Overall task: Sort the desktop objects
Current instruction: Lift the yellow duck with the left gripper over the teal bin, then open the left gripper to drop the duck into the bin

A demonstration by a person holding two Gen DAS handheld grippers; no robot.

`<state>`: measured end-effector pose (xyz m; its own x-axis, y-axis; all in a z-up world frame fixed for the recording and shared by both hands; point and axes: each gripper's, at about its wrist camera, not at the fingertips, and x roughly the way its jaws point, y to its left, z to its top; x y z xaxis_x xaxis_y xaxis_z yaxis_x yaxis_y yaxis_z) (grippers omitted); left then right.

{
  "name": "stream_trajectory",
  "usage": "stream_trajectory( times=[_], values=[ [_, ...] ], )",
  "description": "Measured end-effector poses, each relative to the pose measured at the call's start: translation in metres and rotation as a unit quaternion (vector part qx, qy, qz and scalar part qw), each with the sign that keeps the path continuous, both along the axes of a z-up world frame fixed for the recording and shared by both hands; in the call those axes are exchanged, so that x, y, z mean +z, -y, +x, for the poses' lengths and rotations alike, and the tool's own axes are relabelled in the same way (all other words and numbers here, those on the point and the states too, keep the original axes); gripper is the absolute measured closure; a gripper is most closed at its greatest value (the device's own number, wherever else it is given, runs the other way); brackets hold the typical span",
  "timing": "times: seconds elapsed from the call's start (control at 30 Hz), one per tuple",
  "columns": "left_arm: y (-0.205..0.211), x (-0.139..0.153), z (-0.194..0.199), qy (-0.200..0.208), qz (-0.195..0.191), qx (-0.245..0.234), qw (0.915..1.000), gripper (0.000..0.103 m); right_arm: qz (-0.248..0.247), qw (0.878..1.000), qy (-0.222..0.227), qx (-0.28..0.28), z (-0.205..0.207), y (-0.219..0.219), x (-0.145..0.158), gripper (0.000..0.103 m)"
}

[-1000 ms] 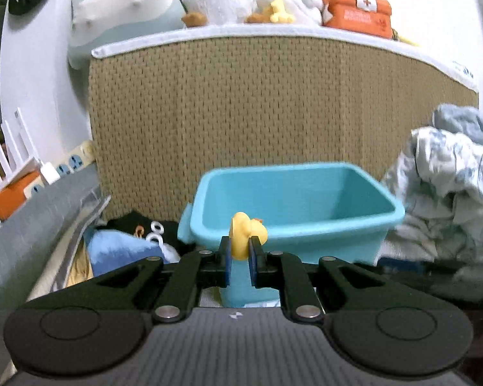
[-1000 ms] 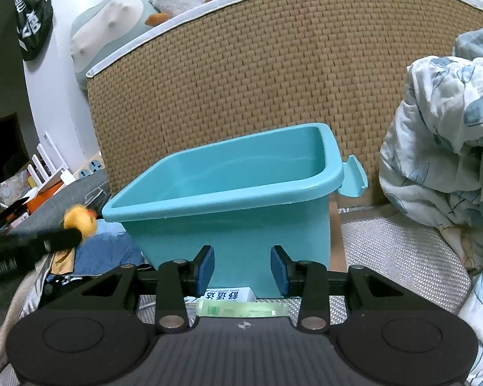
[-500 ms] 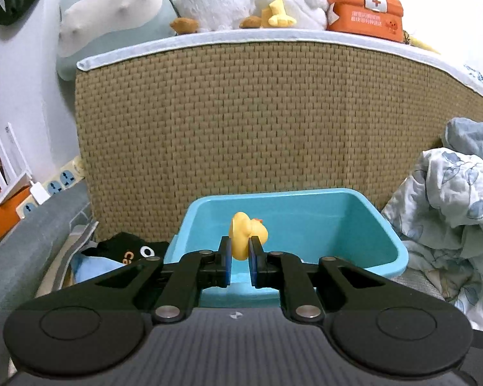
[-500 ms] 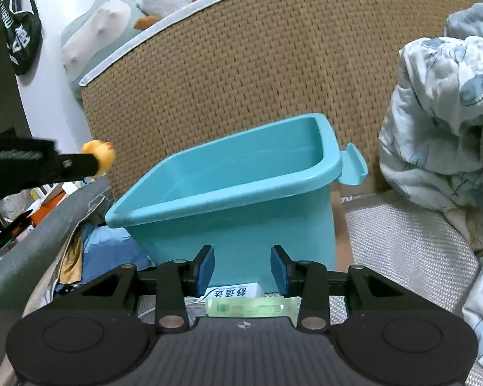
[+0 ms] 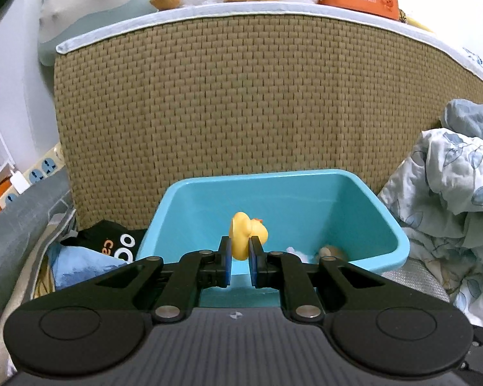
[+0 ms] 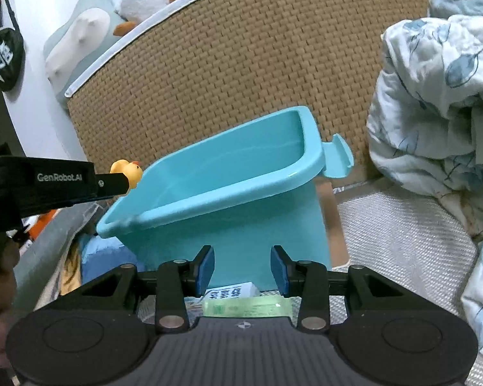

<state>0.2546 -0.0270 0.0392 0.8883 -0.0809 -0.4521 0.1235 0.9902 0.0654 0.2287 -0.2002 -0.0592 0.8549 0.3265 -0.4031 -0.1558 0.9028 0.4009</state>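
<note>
Yellow rubber duck (image 5: 245, 235) is pinched between the blue pads (image 5: 226, 259) of the left gripper (image 5: 240, 265), jaws clamped on its lower body, head sticking up above the fingertips. It hangs over the left end of the turquoise plastic bin (image 5: 388, 223), above rim level, not touching the bin. From the right wrist view the same duck (image 6: 127, 172) sits at the tip of the left gripper (image 6: 120, 181), just over the bin (image 6: 228, 225) near its left corner.

Right gripper (image 6: 241, 268) has jaws apart, nothing between them, low in front of the bin's near wall. A small white printed box (image 6: 230, 292) and a green translucent packet (image 6: 248, 307) lie just below its fingertips.

Something small and brownish (image 5: 330, 252) lies in the bin bottom; too hidden to identify. Woven headboard (image 5: 257, 103) stands behind the bin, floral quilt (image 5: 447, 186) to its right.
</note>
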Motion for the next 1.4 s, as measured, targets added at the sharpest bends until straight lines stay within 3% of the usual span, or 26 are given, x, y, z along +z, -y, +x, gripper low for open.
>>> stream_trajectory(
  times=[1.4],
  values=[
    [-0.003, -0.007, 0.015, -0.035, -0.031, 0.007, 0.9989, 0.087, -0.004, 1.0, -0.007, -0.009, -0.002, -0.006, 0.001, 0.06]
  ],
)
